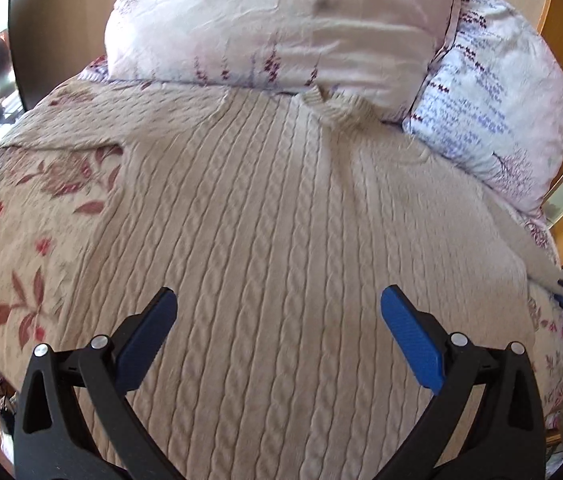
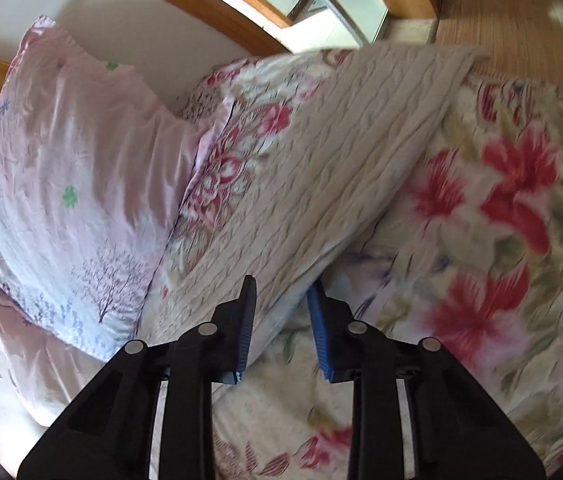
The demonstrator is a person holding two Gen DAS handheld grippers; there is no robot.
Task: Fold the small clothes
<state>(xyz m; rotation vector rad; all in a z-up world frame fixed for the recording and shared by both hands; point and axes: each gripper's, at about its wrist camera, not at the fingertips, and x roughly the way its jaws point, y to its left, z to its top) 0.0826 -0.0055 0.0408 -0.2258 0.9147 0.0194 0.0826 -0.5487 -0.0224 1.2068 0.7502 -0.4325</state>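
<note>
- The cable-knit sweater (image 1: pixel 265 208) is lying flat on the floral bedspread (image 1: pixel 21 208), collar toward the pillows (image 1: pixel 281 20) — its long axis is running straight away from the left gripper (image 1: pixel 279 316).
- The left gripper is hovering over the hem, jaws spread wide, touching nothing.
- The right gripper (image 2: pixel 281 300) is nearer the sleeve (image 2: pixel 321 168) — jaws narrowed, pinching its end.

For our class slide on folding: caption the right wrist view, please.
Right hand-held gripper closed on a cream cable-knit sweater's edge, over a floral bedspread beside a pink pillow.
</note>
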